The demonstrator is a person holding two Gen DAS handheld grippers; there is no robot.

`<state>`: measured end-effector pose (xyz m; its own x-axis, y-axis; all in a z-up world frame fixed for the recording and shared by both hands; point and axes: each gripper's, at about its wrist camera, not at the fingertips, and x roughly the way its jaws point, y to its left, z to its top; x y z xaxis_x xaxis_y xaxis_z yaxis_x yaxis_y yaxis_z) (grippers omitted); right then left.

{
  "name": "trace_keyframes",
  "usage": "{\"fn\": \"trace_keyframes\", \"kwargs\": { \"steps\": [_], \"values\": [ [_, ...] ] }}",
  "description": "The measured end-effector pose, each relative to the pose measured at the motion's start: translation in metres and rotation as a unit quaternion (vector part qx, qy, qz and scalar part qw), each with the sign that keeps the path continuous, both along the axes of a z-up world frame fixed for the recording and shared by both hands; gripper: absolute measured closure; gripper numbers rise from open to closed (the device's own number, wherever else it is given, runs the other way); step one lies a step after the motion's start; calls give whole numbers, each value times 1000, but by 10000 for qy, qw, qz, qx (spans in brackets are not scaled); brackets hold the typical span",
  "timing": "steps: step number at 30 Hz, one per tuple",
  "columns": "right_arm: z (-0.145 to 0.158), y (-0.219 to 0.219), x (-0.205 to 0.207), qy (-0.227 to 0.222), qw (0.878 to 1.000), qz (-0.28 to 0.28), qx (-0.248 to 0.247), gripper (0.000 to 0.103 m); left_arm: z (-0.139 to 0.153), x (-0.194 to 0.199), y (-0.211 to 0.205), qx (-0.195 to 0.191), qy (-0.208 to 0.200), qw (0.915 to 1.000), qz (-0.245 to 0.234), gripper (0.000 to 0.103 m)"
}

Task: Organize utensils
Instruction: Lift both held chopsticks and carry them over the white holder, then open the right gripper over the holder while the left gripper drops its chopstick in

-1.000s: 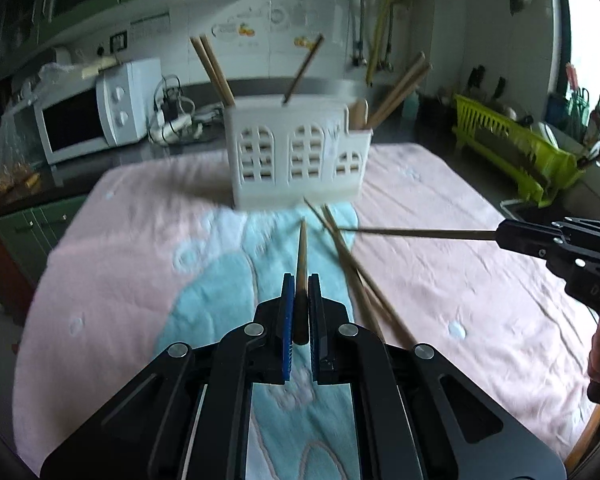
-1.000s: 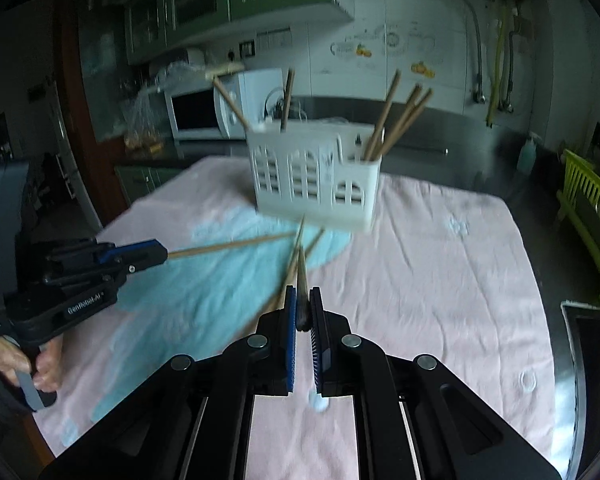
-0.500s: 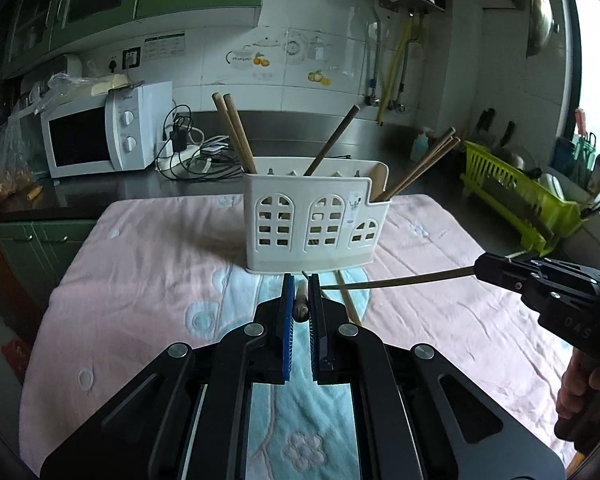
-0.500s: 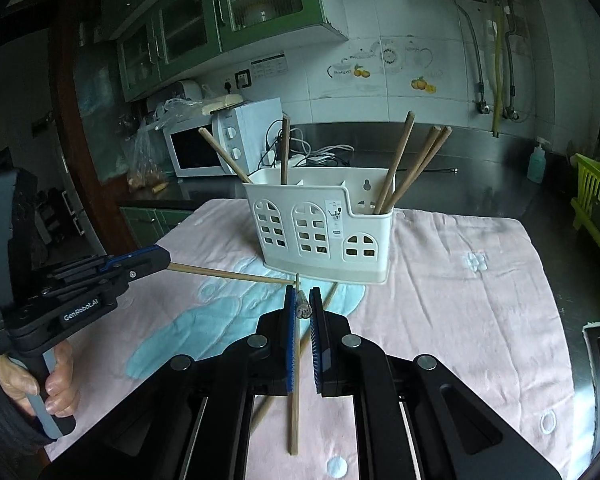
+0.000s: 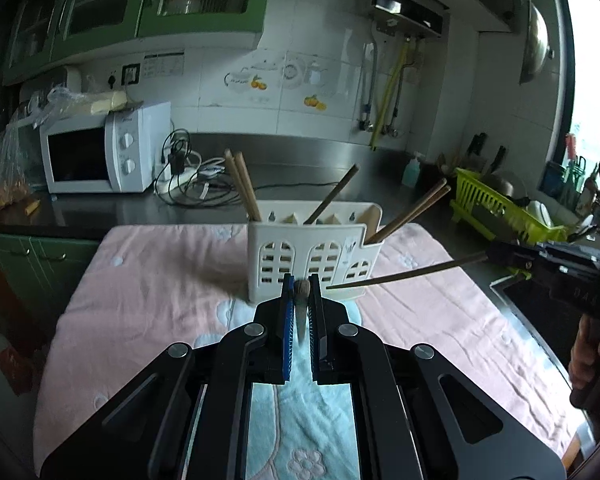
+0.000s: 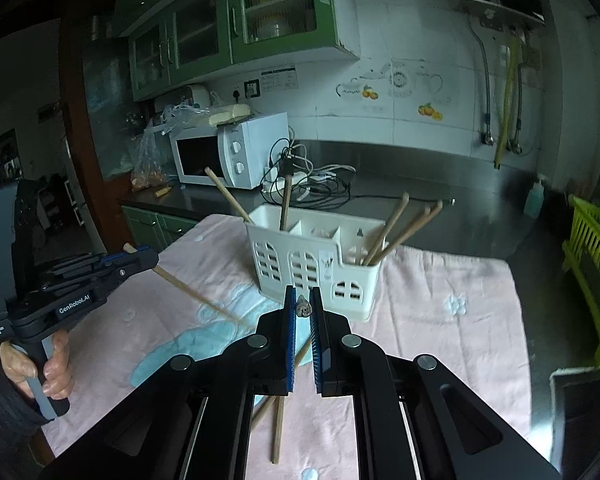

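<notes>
A white slotted utensil holder (image 5: 314,254) (image 6: 314,262) stands on the pink and blue cloth, with several wooden chopsticks leaning in its compartments. My left gripper (image 5: 301,290) (image 6: 138,258) is shut on a wooden chopstick (image 6: 196,298), held in the air left of the holder. My right gripper (image 6: 303,306) (image 5: 496,258) is shut on another chopstick (image 5: 404,275), held in the air right of the holder, its tip near the holder's front. Two loose chopsticks (image 6: 277,420) lie on the cloth below my right gripper.
A white microwave (image 5: 100,154) and tangled cables (image 5: 188,184) sit on the steel counter behind. A green dish rack (image 5: 500,210) stands at the right. The cloth-covered table (image 6: 440,320) ends at the counter behind and drops off at the left.
Both grippers have lifted their chopsticks off the cloth and tilted up. The holder now sits level ahead, and both chopsticks hang in the air.
</notes>
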<state>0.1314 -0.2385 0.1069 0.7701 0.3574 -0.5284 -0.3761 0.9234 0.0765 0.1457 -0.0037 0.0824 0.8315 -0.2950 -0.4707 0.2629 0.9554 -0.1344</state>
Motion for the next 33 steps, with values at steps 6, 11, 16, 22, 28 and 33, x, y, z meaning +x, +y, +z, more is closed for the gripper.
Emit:
{"fn": "trace_keyframes", "kwargs": {
  "steps": [6,11,16,22,28,33],
  "values": [
    [27,-2,4,-20,9997,130,-203,96,10,0,-3,162,-27,9999,-22,98],
    [48,-8,11,-152,9992,42,-378,96,29,4,-2,167,-165,9997,-29,98],
    [70,-15,22,-215,9992,10,-335,96,57,6,-7,225,-440,9987,-83,98],
    [91,-20,30,-327,9986,-102,-411,96,103,5,-11,226,-918,9955,-56,98],
    [101,-21,39,-389,9985,-119,-357,96,149,13,-20,187,-1420,9897,2,98],
    [109,-14,55,-479,9979,-113,-424,96,166,33,-33,330,-1688,9851,73,98]
  ]
}}
